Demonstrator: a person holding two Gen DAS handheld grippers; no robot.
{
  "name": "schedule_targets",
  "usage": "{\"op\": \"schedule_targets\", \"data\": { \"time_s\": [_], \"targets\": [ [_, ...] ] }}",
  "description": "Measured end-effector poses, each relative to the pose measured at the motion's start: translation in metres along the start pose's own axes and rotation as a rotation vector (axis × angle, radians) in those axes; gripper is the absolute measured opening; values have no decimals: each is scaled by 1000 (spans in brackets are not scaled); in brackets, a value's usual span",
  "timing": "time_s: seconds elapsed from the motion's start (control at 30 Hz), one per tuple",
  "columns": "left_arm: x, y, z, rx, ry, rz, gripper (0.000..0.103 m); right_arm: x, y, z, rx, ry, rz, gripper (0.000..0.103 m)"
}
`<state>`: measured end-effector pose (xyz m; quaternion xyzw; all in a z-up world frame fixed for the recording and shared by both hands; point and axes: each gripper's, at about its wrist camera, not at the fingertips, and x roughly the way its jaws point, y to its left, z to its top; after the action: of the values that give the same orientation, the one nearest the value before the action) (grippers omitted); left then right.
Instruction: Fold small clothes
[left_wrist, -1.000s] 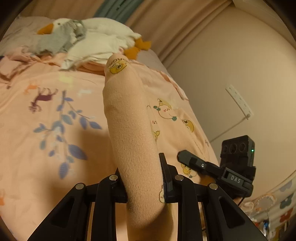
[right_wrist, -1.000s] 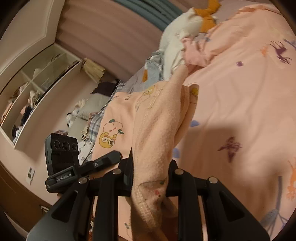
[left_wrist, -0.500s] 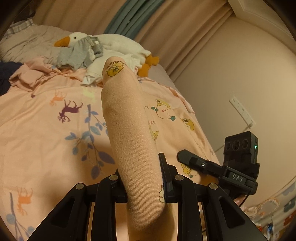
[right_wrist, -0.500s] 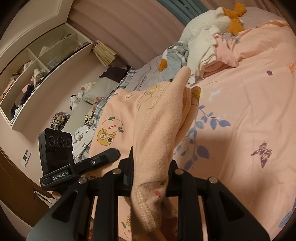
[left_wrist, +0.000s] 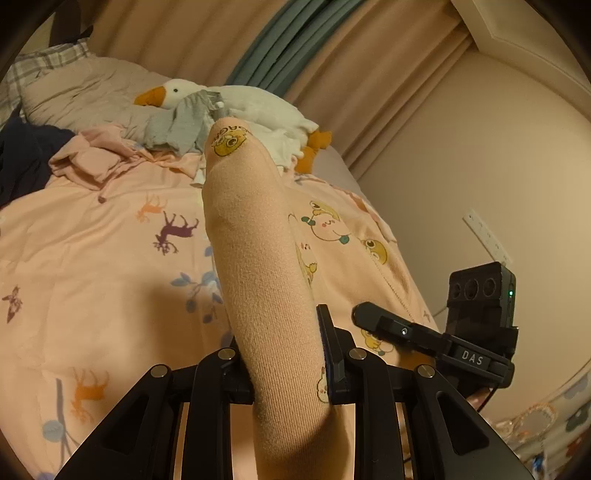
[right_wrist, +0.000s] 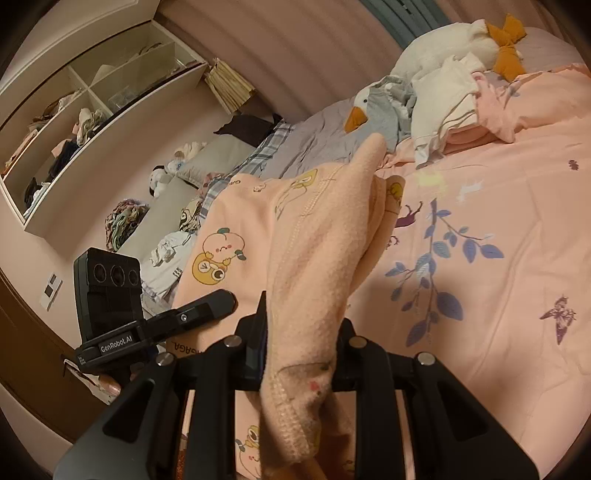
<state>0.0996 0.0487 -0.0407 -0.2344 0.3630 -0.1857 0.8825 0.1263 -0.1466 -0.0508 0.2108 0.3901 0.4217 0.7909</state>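
Currently at Risk: Garment Slipping From a Two-Point Hold

Both tools are carrying one peach fleece garment (left_wrist: 266, 295) printed with cartoon animals, and it is hanging stretched between them above the bedspread (left_wrist: 92, 258). The left gripper (left_wrist: 286, 354) is clamping a thick bunched fold of it, its jaws closed on the cloth with fabric standing up well past the fingers. The right gripper (right_wrist: 299, 332) is pinching a hemmed edge, and the stitched hem is drooping out below its jaws.

Judged risks:
- The right-hand bite is looking shallow; tension across the span could pull the hem free and let that side drop.
- The bunching at the left is hiding which layers are caught, so the garment may come down creased or doubled rather than flat.
- Loose clothes (right_wrist: 443, 96) and a plush goose (left_wrist: 229, 99) are lying at the far end of the bed; laying the piece too far forward could drape it over them.
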Motion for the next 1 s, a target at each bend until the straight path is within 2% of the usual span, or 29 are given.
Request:
{"op": "schedule_targets", "data": {
  "time_s": [0.2,0.4,0.47,0.77,1.0],
  "targets": [
    [6,10,7,18,6,19,23,17,2,4,-3,26,-12,23],
    [36,32,10,8,33,23,23,34,-13,8,16,28,-25,24],
    [55,41,9,28,53,43,23,42,-25,8,28,39,-34,24],
    [149,102,5,-33,164,52,23,102,-112,7,130,129,-101,24],
    [196,132,6,-91,212,37,23,136,-154,17,172,169,-181,24]
  ]
}}
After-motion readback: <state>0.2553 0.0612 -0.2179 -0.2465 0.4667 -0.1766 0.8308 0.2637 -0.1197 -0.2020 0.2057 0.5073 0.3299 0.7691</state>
